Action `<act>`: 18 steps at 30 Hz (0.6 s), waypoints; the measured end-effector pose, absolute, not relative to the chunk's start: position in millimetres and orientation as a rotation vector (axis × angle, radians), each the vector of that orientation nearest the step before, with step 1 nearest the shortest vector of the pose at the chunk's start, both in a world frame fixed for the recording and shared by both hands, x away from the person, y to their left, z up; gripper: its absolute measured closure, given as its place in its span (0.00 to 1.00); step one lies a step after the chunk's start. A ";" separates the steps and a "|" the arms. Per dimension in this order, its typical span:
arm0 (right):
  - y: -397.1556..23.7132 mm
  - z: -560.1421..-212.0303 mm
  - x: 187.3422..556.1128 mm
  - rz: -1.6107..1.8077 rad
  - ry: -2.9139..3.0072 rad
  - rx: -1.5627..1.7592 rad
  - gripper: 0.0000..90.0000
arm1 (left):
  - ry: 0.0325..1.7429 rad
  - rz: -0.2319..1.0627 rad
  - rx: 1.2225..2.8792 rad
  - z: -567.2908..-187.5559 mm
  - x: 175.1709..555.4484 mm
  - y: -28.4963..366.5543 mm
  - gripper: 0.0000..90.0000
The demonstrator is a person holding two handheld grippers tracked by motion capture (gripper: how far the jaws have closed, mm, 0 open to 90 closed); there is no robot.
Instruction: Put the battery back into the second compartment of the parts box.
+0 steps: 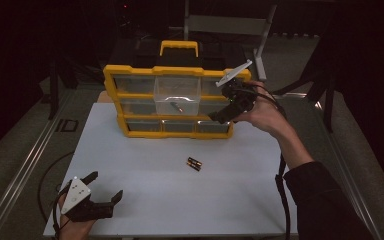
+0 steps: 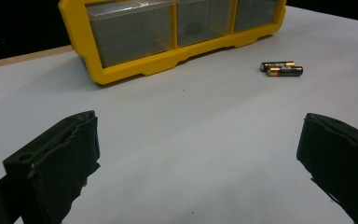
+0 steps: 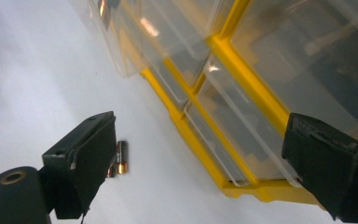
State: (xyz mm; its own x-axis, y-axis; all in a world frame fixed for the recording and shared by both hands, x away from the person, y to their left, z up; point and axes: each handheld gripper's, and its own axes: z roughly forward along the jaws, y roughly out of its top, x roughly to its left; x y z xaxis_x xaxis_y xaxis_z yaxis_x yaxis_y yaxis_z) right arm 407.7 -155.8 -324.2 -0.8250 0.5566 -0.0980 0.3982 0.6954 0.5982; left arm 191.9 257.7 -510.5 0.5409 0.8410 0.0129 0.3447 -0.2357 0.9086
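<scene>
Your right gripper (image 1: 223, 111) hangs wide open by the yellow organizer (image 1: 111, 80), w/ its middle drawer (image 1: 177, 95) pulled out. Left gripper (image 1: 105, 186) rests open on the table (image 1: 145, 200); two batteries (image 1: 194, 163) btwn.

The white worktop (image 1: 145, 200) lies bare between the left tongs (image 1: 105, 186) and the yellow drawer cabinet (image 1: 130, 131), except for two batteries (image 1: 194, 163) near the middle. The cabinet blocks the far side, and its middle clear drawer (image 1: 177, 95) sticks out forward. The right tongs (image 1: 225, 107) hang open just beside the cabinet's right end.
</scene>
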 end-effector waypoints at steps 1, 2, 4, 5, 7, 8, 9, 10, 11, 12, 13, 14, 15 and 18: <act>-155.4 -326.9 407.8 0.830 2.639 0.758 0.11 | 0.980 0.644 1.814 -510.5 191.9 257.8 0.00; -154.8 -329.5 407.6 0.818 2.643 0.749 0.11 | 0.981 0.645 1.814 -510.6 192.0 257.8 0.00; -153.7 -333.9 407.1 0.808 2.652 0.749 0.11 | 0.982 0.644 1.812 -510.6 191.9 257.7 0.00; -153.2 -336.1 406.8 0.806 2.657 0.749 0.11 | 0.981 0.644 1.814 -510.4 191.7 257.9 0.00; -152.4 -341.0 406.2 0.799 2.664 0.744 0.11 | 0.980 0.645 1.814 -510.4 191.6 257.9 0.00; -151.9 -343.8 406.0 0.795 2.668 0.743 0.11 | 0.981 0.644 1.814 -510.4 191.6 258.0 0.00; -151.6 -346.6 405.9 0.788 2.671 0.739 0.11 | 0.981 0.644 1.814 -510.3 191.5 258.2 0.00; -151.3 -349.2 405.7 0.783 2.676 0.741 0.11 | 0.982 0.645 1.814 -510.4 191.5 258.1 0.00; -151.3 -349.2 405.7 0.783 2.676 0.741 0.11 | 0.982 0.645 1.814 -510.4 191.5 258.1 0.00; -150.6 -354.4 405.1 0.773 2.682 0.746 0.11 | 0.982 0.644 1.814 -510.4 191.5 258.1 0.00; -150.5 -357.2 405.1 0.770 2.687 0.743 0.11 | 0.982 0.645 1.815 -510.3 191.5 258.1 0.00; -150.3 -360.0 404.9 0.763 2.690 0.738 0.11 | 0.982 0.646 1.815 -510.3 191.5 258.2 0.00; -150.3 -360.0 404.9 0.763 2.690 0.738 0.11 | 0.982 0.646 1.815 -510.3 191.5 258.2 0.00; -148.4 -371.2 403.5 0.749 2.700 0.729 0.11 | 0.984 0.649 1.814 -510.4 191.5 258.2 0.00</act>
State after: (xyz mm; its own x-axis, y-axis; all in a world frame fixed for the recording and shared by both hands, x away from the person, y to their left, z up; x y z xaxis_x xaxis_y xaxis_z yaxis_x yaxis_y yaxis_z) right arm 403.5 -148.4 -371.2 -0.8449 0.5256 -0.0992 0.3992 0.7432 0.5370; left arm 191.5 258.2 -510.4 0.5377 0.8430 0.0145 0.3453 -0.2359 0.9083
